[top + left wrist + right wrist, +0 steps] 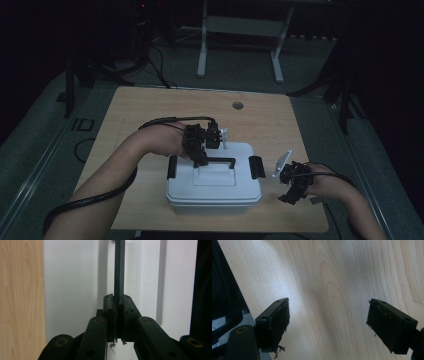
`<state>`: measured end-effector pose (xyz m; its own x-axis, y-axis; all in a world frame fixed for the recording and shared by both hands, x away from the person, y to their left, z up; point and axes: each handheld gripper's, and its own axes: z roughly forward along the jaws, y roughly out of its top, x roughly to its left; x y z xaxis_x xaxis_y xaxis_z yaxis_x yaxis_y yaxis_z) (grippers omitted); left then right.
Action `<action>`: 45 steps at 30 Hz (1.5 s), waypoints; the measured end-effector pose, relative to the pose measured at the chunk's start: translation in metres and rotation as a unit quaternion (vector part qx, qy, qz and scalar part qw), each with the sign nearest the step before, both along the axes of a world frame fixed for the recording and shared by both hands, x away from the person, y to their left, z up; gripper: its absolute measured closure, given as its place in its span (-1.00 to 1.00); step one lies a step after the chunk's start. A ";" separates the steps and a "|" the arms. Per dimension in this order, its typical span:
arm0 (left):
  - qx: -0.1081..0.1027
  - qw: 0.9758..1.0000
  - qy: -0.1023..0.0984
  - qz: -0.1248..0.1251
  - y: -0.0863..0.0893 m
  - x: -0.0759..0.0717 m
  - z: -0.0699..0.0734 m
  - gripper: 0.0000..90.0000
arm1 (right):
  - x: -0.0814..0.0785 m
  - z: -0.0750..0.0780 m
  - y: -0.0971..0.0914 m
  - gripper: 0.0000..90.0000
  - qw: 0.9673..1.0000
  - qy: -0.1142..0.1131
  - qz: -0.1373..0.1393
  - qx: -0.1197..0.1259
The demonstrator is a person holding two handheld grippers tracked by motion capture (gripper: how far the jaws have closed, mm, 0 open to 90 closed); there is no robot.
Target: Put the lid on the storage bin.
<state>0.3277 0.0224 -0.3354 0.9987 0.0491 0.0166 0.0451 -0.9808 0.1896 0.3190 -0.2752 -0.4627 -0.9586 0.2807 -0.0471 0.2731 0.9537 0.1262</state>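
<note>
White box, mid-worktop: left tool clamped on its black handle, whose long axis runs across the lid. Right tool, jaws apart and empty, hangs just beside the box's right end, likely second in line.

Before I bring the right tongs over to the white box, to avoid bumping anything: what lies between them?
Only bare table between the right tongs and the box, as the high view shows.

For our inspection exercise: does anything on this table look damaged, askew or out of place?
Only wear: frayed threads hang from the right claw's pads. The white box sits squarely on the table, its black handle pinched by the left claw.
</note>
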 end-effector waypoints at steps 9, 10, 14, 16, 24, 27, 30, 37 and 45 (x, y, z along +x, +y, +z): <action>-0.002 1.000 0.012 0.004 0.001 0.004 -0.013 0.86 | 0.001 -0.001 0.002 -0.60 1.000 0.003 0.000 -0.002; -0.004 1.000 0.013 0.004 0.002 0.005 -0.013 0.86 | 0.000 -0.001 0.002 -0.60 1.000 0.003 0.002 -0.002; -0.002 1.000 0.016 0.005 0.002 0.005 -0.017 0.86 | 0.000 -0.002 0.003 -0.60 1.000 0.004 0.001 -0.003; 0.001 1.000 0.019 0.007 0.003 0.006 -0.021 0.85 | 0.001 -0.002 0.003 -0.60 1.000 0.004 0.001 -0.002; -0.016 0.999 0.026 0.010 0.008 0.008 -0.023 0.85 | 0.001 -0.004 0.003 -0.60 1.000 0.006 0.000 -0.003; -0.018 1.000 0.018 0.013 0.009 0.009 -0.024 0.83 | 0.001 -0.005 0.003 -0.60 1.000 0.006 0.000 -0.001; 0.003 1.000 0.007 0.019 0.009 0.010 -0.028 0.51 | 0.001 -0.006 0.003 -0.60 1.000 0.007 -0.002 0.000; -0.015 0.998 0.001 0.058 0.024 0.016 -0.028 -0.48 | 0.001 -0.005 0.004 -0.60 1.000 0.007 -0.001 -0.001; -0.042 0.997 -0.003 0.060 0.040 0.012 -0.027 -0.90 | 0.002 -0.004 0.004 -0.60 1.000 0.005 0.000 -0.001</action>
